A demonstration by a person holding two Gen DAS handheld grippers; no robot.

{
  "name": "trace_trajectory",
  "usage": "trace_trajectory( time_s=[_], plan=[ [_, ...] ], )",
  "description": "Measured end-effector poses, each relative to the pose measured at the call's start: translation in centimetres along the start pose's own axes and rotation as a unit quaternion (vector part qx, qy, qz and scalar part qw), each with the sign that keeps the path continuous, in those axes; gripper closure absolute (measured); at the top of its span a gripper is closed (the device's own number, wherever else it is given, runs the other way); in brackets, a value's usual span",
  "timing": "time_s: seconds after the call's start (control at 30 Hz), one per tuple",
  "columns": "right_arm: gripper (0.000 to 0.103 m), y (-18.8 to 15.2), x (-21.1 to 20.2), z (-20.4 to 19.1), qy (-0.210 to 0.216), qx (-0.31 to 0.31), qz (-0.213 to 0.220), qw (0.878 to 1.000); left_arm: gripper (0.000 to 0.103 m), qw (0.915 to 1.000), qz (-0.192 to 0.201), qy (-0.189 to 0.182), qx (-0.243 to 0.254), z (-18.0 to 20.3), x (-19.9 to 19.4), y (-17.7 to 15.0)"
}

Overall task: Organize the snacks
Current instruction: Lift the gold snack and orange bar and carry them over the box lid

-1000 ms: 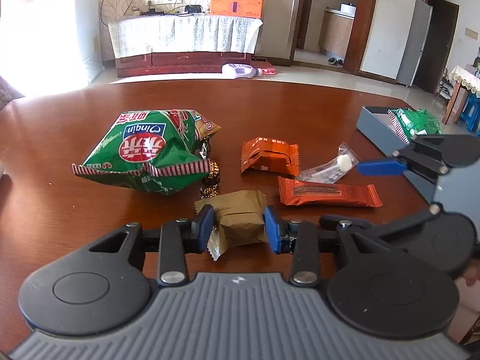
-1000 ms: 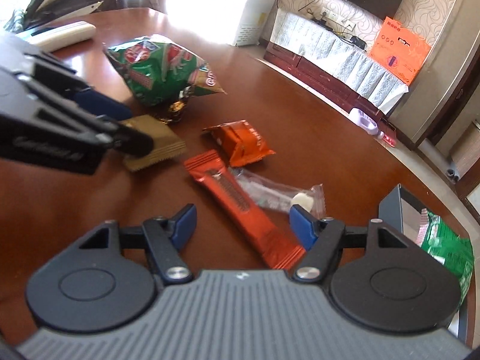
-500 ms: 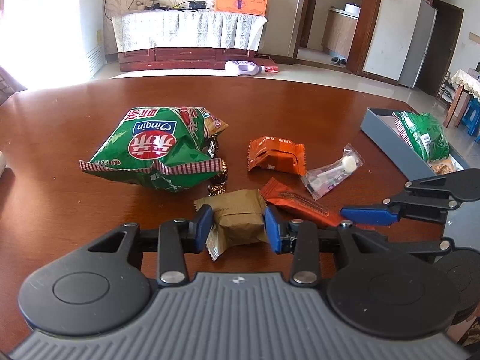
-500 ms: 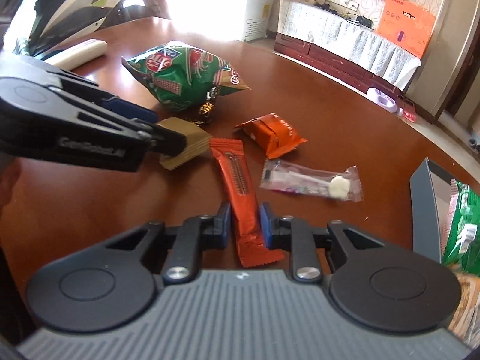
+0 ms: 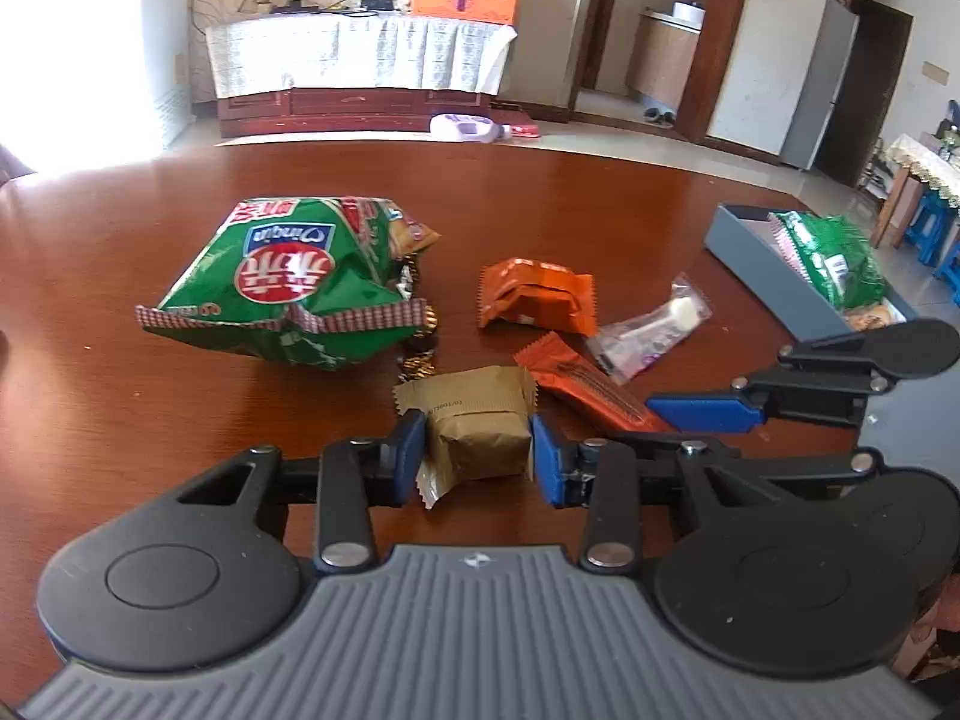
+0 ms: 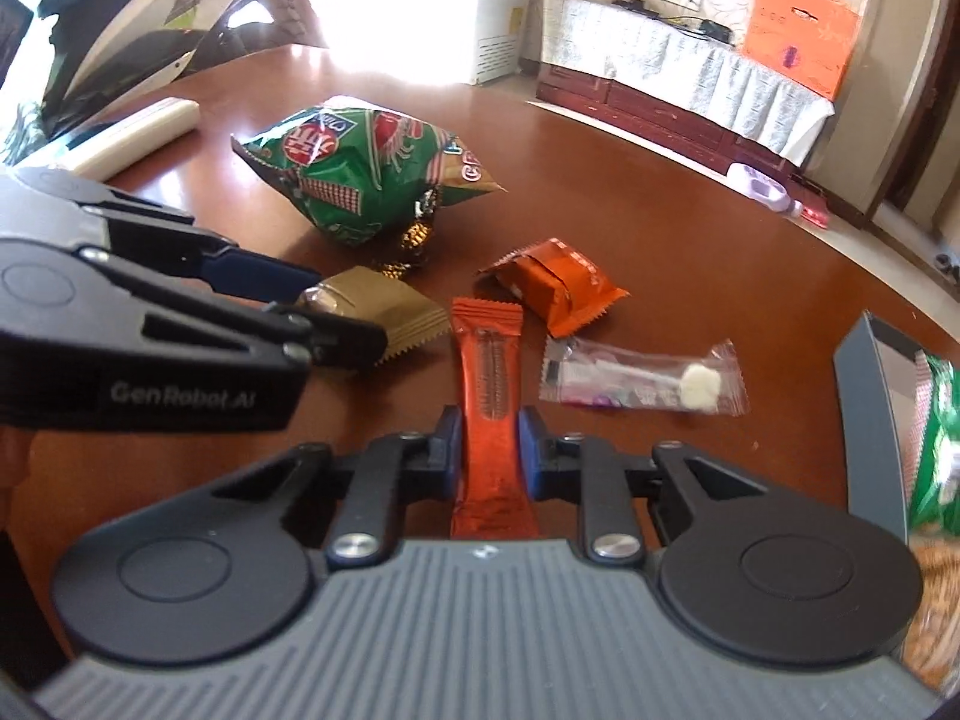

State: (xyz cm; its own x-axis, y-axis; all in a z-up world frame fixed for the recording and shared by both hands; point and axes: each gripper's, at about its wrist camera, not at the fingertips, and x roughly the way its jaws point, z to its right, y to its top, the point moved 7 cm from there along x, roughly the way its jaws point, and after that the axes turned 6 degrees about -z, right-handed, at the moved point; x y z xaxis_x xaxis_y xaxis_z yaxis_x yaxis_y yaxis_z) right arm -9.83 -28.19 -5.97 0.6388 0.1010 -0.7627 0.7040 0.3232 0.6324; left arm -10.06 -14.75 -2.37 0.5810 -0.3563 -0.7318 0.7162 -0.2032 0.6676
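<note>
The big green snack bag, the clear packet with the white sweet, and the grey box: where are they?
big green snack bag [image 5: 282, 282], left wrist view, its red logo.
clear packet [image 6: 636, 381], right wrist view, its middle.
grey box [image 5: 762, 255], left wrist view, near wall.

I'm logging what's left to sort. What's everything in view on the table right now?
chip bag: one, green, far left, on table.
chocolates: a few, gold, beside the chip bag.
brown packet: one, in left tongs.
orange bar: one, in right tongs.
orange packet: one, middle.
clear packet: one, right of middle.
box: one, grey, far right, holding a green bag.
left tongs: shut on the brown packet.
right tongs: shut on the orange bar.
</note>
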Motion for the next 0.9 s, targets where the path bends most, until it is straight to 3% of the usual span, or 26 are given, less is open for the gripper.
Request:
trace_trajectory(
  time_s=[0.27,0.9],
  plan=[
    [0.080,-2.6,-3.5,2.1,-0.010,0.051,0.023,0.998,0.061,0.9991,0.030,-0.013,0.027,2.2,-0.7,0.3],
    [0.080,-5.4,-10.0,4.8,-0.052,0.107,0.096,0.988,0.061,0.9964,0.052,-0.019,0.065,9.1,-0.5,2.1]
  ],
)
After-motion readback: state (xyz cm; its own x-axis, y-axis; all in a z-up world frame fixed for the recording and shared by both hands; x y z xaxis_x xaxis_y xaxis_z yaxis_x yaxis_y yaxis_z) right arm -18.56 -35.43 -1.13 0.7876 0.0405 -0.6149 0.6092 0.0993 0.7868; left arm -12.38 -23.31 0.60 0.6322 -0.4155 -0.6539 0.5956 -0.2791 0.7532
